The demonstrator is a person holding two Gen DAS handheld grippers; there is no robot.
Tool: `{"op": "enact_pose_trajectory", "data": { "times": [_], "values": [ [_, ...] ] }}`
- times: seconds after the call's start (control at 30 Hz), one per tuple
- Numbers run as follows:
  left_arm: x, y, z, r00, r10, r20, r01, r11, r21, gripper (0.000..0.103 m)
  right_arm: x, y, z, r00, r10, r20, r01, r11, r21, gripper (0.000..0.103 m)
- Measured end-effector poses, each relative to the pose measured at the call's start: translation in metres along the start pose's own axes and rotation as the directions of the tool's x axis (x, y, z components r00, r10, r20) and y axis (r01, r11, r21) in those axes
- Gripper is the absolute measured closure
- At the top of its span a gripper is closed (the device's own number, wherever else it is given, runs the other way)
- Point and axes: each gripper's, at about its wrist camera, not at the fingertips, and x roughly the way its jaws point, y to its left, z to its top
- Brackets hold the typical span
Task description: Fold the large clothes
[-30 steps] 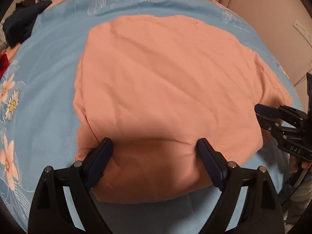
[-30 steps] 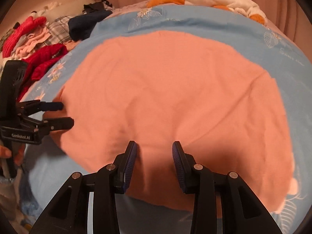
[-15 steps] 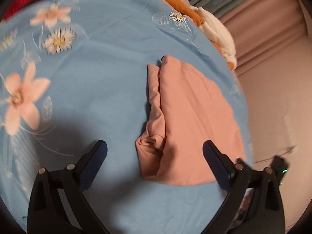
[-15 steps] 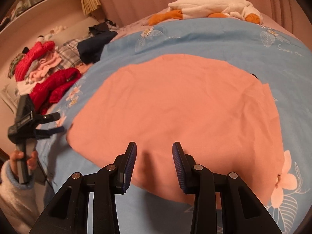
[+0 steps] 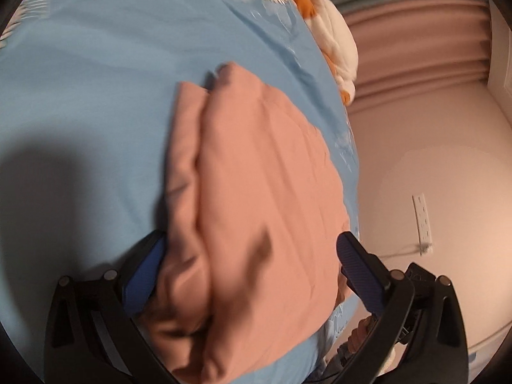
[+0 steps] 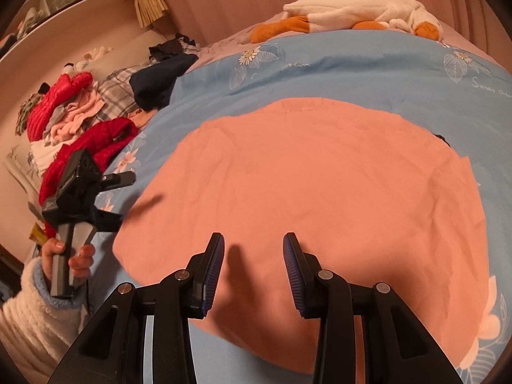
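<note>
Mid-fold on the bed (image 6: 368, 64): pink garment (image 6: 320, 185) lying flat, left gripper (image 6: 123, 196) just spread wide, right gripper (image 6: 252, 249) half-open, both empty; next, regrasping an edge.

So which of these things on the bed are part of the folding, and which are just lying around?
Part of the job:
- salmon-pink garment, spread flat on the bed
- left gripper, jaws just opened wide
- right gripper, holding nothing

Just lying about:
- white and orange plush goose
- pile of red and pink clothes
- navy garment
</note>
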Motion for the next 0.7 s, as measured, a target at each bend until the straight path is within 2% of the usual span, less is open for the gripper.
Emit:
{"op": "enact_pose_trajectory", "data": {
  "times": [0.17,0.3,0.4,0.43,0.47,0.53,0.57,0.6,0.7],
  "values": [
    [0.025,-0.012,0.011,0.998,-0.025,-0.064,0.028,0.999,0.035,0.001,0.006,-0.003,0.01,1.0,0.006,0.003,-0.006,1.0,0.013,0.065],
    [0.033,-0.019,0.017,0.996,-0.061,-0.063,0.062,0.998,0.014,0.003,0.015,0.0,0.026,1.0,-0.008,0.013,0.008,1.0,0.005,0.065],
    [0.03,-0.023,0.017,0.998,-0.049,-0.048,0.05,0.999,0.012,0.021,0.024,0.005,0.044,0.999,-0.02,0.027,0.02,1.0,-0.015,0.065],
    [0.029,-0.024,0.019,0.998,-0.031,-0.049,0.032,0.999,0.021,0.037,0.03,0.006,0.05,0.999,-0.027,0.021,0.027,0.999,-0.019,0.065],
    [0.029,-0.027,0.019,0.999,0.003,-0.054,-0.001,0.999,0.042,0.046,0.037,0.006,0.056,0.999,-0.044,0.013,0.045,0.999,-0.021,0.065],
    [0.027,-0.031,0.02,0.997,0.046,-0.06,-0.042,0.997,0.071,0.086,0.058,0.004,0.069,0.996,-0.085,-0.033,0.085,0.996,-0.009,0.068],
    [0.026,-0.032,0.021,0.996,0.064,-0.061,-0.059,0.995,0.078,0.093,0.07,0.001,0.074,0.993,-0.102,-0.059,0.102,0.995,0.003,0.072],
    [0.022,-0.032,0.02,0.996,0.07,-0.055,-0.066,0.995,0.076,0.093,0.079,-0.002,0.076,0.989,-0.121,-0.087,0.122,0.992,0.013,0.08],
    [0.017,-0.046,0.021,0.995,0.099,-0.025,-0.095,0.989,0.117,0.092,0.105,-0.007,0.077,0.973,-0.169,-0.16,0.174,0.984,0.021,0.084]
  ]
}}
